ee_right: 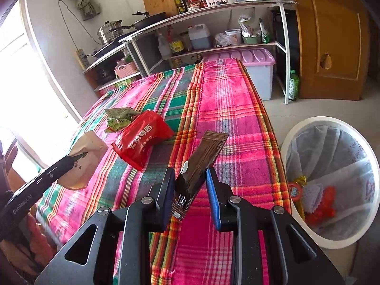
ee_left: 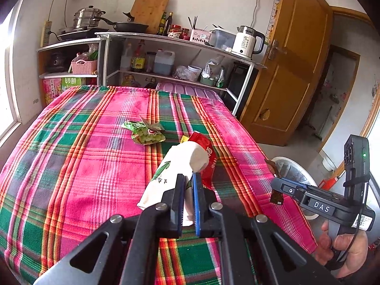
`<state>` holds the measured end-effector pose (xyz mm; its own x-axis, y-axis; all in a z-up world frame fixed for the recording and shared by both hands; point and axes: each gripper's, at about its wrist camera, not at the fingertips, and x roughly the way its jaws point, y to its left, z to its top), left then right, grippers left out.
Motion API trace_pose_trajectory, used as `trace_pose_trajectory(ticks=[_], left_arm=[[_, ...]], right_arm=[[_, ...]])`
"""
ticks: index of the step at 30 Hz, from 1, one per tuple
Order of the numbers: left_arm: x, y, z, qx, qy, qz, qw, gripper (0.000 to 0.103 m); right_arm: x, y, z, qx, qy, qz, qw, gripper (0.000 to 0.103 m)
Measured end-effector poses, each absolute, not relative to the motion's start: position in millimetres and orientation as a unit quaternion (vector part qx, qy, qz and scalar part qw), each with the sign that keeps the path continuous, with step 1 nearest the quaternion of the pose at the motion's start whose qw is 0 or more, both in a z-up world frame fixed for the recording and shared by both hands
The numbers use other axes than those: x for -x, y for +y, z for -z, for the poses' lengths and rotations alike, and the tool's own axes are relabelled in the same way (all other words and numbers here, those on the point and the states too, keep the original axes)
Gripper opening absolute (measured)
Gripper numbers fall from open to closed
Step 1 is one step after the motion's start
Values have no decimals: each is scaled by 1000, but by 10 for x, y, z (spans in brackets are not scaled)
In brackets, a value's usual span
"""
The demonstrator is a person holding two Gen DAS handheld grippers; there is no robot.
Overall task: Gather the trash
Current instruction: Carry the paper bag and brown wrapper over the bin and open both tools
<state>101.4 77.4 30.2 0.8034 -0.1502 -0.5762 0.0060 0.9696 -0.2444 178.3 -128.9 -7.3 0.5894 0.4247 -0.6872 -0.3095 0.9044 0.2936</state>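
A plaid-covered table (ee_right: 225, 99) fills both views, with a lined white bin (ee_right: 332, 180) on the floor beside it (some trash already inside). A red packet (ee_right: 140, 140) and a green wrapper (ee_left: 144, 134) lie on the cloth. The left gripper (ee_left: 187, 182) clamps a white packet (ee_left: 175, 166); the right gripper (ee_right: 190, 175) pinches a brown wrapper (ee_right: 201, 159).

On the table (ee_right: 237, 109): three wrappers (ee_right: 142, 140) near the middle, shelves (ee_right: 213, 45) behind. Right of the table, on the floor: a lined bin (ee_right: 330, 180) holding trash.
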Motion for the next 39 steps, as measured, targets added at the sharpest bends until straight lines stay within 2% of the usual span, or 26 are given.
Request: trace_pose_trajectory(ticks=[9, 25, 39], left_arm=[[-1105, 413, -448, 102, 303, 78, 944, 7], [-1447, -697, -513, 61, 313, 184, 930, 7], [-1793, -1381, -383, 49, 338, 248, 907, 7]], right_arm=[[-1680, -1567, 4, -81, 392, -195, 896, 28], [-1552, -2447, -37, -115, 374, -124, 912, 28], [-1593, -3048, 141, -146, 383, -70, 910, 28]])
